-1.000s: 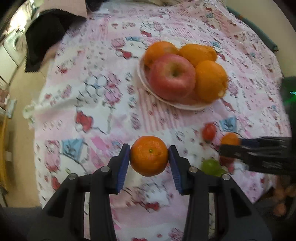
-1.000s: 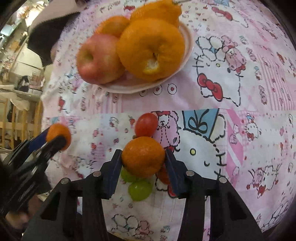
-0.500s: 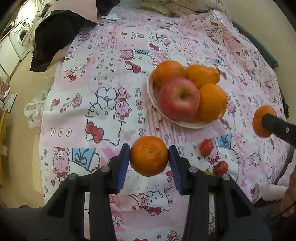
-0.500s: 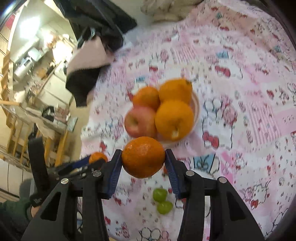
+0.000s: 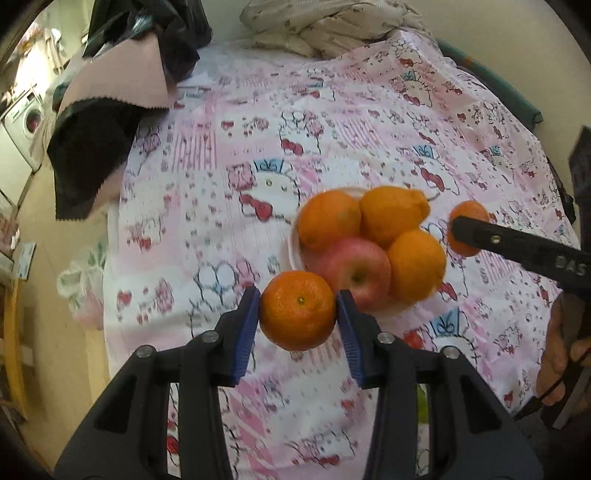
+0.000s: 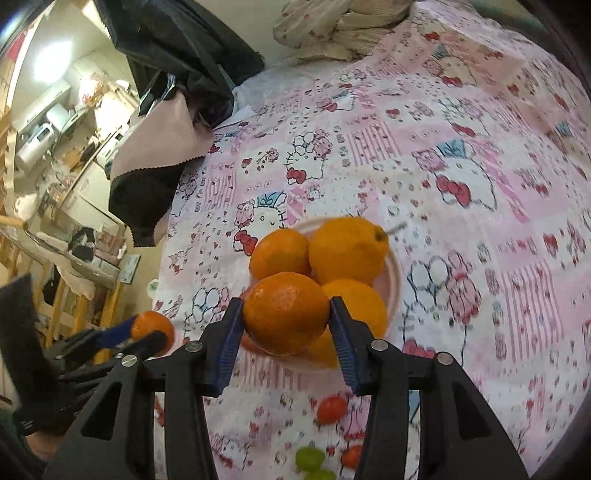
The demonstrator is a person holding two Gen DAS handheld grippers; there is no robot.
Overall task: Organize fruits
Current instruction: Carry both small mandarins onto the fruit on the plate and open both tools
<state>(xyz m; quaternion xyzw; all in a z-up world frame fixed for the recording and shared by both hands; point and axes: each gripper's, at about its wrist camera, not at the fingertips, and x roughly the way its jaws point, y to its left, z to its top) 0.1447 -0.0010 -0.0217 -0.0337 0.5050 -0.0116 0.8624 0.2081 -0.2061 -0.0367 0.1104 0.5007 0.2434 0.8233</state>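
My left gripper [image 5: 298, 314] is shut on a mandarin [image 5: 297, 309] and holds it in the air, just left of and in front of the white plate [image 5: 293, 247]. The plate holds three oranges [image 5: 393, 214] and a red apple [image 5: 356, 271]. My right gripper [image 6: 286, 316] is shut on an orange [image 6: 286, 312], above the near side of the plate [image 6: 393, 284]. The right gripper with its orange [image 5: 466, 232] also shows in the left wrist view, right of the plate. The left gripper's mandarin [image 6: 152, 330] shows at the left in the right wrist view.
The table wears a pink cartoon-print cloth [image 5: 332, 122]. Cherry tomatoes [image 6: 331, 409] and green grapes [image 6: 309, 458] lie on it near the front edge. A black and pink cloth [image 5: 103, 122] hangs over the far left edge. Crumpled fabric [image 5: 332, 29] lies at the back.
Both grippers have risen and moved back from the cloth with their fruit. The right gripper now hovers by the plate; the left has come closer to the plate.
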